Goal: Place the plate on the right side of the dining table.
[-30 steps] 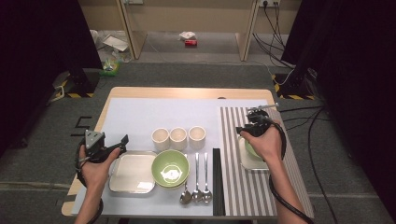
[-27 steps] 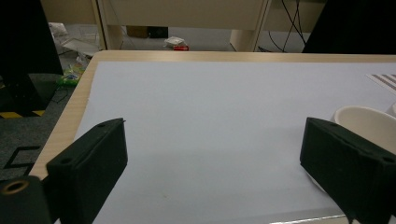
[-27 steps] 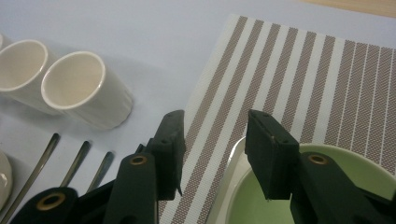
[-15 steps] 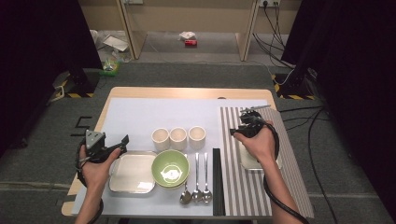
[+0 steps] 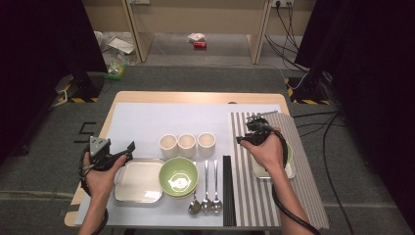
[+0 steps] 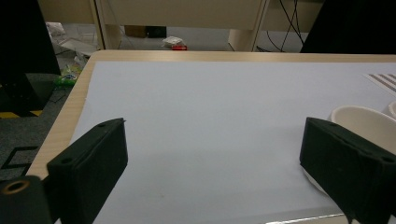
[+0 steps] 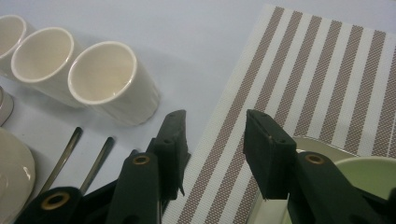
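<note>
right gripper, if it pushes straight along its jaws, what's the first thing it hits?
Likely the striped placemat: the right gripper, jaws open and just closing a little with nothing between, tilts down at its edge. The nearest cup sits off to the side.

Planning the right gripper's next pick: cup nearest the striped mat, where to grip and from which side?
Take the cup nearest the mat by its rim wall, from straight above, one jaw inside the open mouth and one on the mat side. It stands upright, and the middle cup crowds its other flank. The right gripper is open, probably wide enough.
</note>
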`<state>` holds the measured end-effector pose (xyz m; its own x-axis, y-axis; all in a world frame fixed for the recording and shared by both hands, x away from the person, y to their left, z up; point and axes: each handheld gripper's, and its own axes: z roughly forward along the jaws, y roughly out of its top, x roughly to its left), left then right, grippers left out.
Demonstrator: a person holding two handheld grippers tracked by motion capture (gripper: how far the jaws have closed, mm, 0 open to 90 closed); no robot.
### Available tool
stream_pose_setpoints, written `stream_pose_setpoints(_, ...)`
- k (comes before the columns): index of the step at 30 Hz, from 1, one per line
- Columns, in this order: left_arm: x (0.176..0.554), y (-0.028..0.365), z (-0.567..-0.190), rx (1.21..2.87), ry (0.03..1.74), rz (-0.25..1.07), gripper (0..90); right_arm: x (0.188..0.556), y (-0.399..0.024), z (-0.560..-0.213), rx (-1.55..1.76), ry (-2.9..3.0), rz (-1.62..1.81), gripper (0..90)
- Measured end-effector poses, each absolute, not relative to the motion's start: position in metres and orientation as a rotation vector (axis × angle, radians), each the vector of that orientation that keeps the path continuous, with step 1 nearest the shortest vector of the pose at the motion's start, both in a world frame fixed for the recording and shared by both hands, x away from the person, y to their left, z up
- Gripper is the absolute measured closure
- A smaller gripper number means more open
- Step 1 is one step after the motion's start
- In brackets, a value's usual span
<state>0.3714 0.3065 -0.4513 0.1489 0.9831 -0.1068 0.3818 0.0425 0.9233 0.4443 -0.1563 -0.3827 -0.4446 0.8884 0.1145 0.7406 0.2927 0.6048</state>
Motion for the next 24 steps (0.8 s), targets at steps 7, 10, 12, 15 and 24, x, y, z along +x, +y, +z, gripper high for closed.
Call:
stream_pose_setpoints(7, 0.371, 0.306, -0.451, 1.498, 1.385, 0.817, 6.7, 0.445, -0.149, -0.386, 1.491, 2.339, 0.873, 60.8)
stream_pose_setpoints(10, 0.371, 0.306, -0.450, 1.497, 1.384, 0.817, 6.7, 0.445, -0.146, -0.388, 1.487, 2.352, 0.872, 61.3)
stream_pose_setpoints(12, 0.371, 0.306, -0.450, 1.495, 1.385, 0.817, 6.7, 0.445, -0.144, -0.388, 1.486, 2.355, 0.870, 61.4)
stream_pose_setpoints(15, 0.371, 0.307, -0.451, 1.495, 1.384, 0.818, 6.7, 0.445, -0.142, -0.390, 1.485, 2.363, 0.870, 61.5)
stream_pose_setpoints(24, 0.371, 0.306, -0.451, 1.500, 1.383, 0.815, 6.8, 0.444, -0.135, -0.392, 1.480, 2.381, 0.872, 62.4)
